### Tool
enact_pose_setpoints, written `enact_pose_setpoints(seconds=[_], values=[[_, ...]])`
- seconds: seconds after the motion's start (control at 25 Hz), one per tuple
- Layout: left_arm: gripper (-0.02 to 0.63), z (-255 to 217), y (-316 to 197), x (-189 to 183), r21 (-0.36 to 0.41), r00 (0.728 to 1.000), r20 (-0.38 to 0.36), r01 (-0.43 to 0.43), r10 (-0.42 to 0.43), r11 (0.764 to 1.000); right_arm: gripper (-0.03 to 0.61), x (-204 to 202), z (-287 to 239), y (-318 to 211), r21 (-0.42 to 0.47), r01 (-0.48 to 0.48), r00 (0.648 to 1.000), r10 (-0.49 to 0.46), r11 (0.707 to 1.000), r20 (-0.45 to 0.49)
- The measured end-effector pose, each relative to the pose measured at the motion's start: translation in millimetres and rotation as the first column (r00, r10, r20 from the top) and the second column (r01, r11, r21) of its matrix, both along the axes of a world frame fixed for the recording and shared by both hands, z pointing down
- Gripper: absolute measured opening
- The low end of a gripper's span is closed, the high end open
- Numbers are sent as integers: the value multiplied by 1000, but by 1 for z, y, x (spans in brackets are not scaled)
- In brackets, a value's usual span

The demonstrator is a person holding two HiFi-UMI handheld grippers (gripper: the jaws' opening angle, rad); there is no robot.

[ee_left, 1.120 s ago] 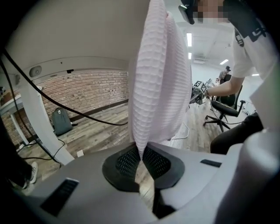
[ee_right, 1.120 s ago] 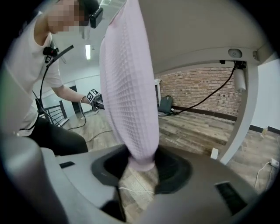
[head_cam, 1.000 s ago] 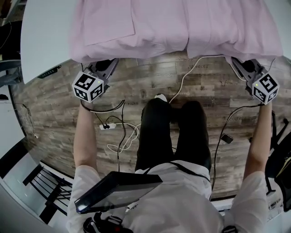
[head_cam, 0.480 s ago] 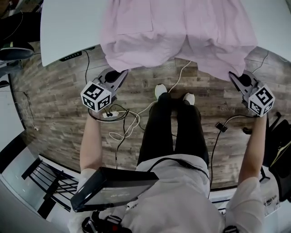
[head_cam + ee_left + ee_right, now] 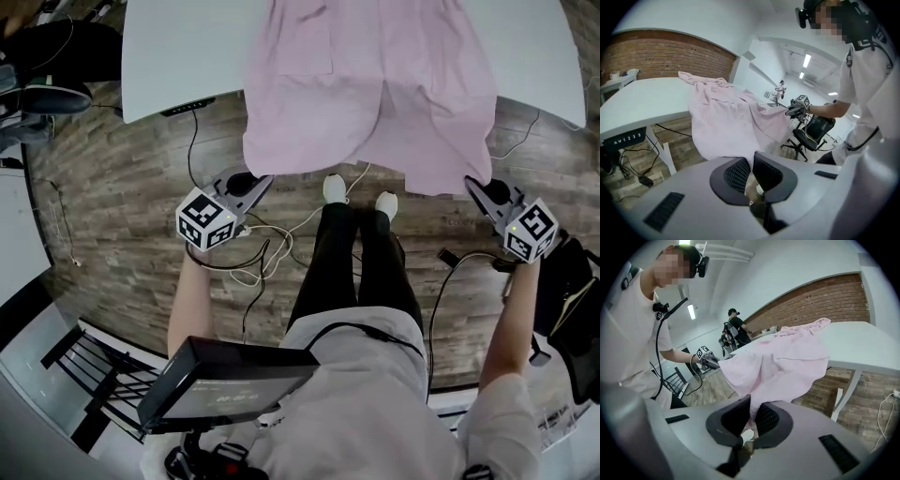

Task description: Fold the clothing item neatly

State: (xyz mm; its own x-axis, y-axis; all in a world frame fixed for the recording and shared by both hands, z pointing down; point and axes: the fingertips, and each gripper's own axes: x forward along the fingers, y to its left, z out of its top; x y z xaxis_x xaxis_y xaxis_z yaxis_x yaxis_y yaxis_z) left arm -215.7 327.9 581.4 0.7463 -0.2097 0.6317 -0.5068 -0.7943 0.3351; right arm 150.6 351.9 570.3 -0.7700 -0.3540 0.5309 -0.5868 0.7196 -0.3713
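At 9 o'clock in the head view the left forearm (image 5: pixel 190 300) reaches straight out from the body. Its left tongs (image 5: pixel 253 181) angle up toward 1 o'clock, with the marker cube (image 5: pixel 206 219) nearest the wrist. The left gripper view shows these tongs pinched narrow on a corner of the pink garment (image 5: pixel 375 84), with cloth caught between the ribbed pads. The garment lies across the white counter (image 5: pixel 178 56) at 12 o'clock and spills over its near edge. Its hanging hem is stretched between the two tools, above the person's white shoes (image 5: pixel 335 188). At 3 o'clock the right forearm (image 5: pixel 511 323) is likewise extended. The right tongs (image 5: pixel 480 187) point toward 11 o'clock and, in the right gripper view, are clamped tight on the garment's other lower corner. Beneath is a grey-brown wooden floor (image 5: pixel 112 216), with cables (image 5: pixel 258 272) looped at 7 o'clock of the shoes. A dark flat device (image 5: pixel 220 384) sits at the person's chest at 6 o'clock. The gripper views show a brick wall (image 5: pixel 661 56) behind the counter, a black office chair (image 5: pixel 813 133) and a second person (image 5: pixel 738 329) standing far off.
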Motion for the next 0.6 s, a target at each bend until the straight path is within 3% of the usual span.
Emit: enact_pose_setpoints(seconds=[0.32, 0.6], values=[[12, -74, 16, -17, -65, 993, -64, -101, 97, 993, 11, 11, -69, -4, 11, -48, 998, 47, 999, 35], [12, -139, -26, -10, 7, 975, -173, -138, 138, 990, 11, 9, -122, -29, 71, -135, 988, 129, 988, 87]])
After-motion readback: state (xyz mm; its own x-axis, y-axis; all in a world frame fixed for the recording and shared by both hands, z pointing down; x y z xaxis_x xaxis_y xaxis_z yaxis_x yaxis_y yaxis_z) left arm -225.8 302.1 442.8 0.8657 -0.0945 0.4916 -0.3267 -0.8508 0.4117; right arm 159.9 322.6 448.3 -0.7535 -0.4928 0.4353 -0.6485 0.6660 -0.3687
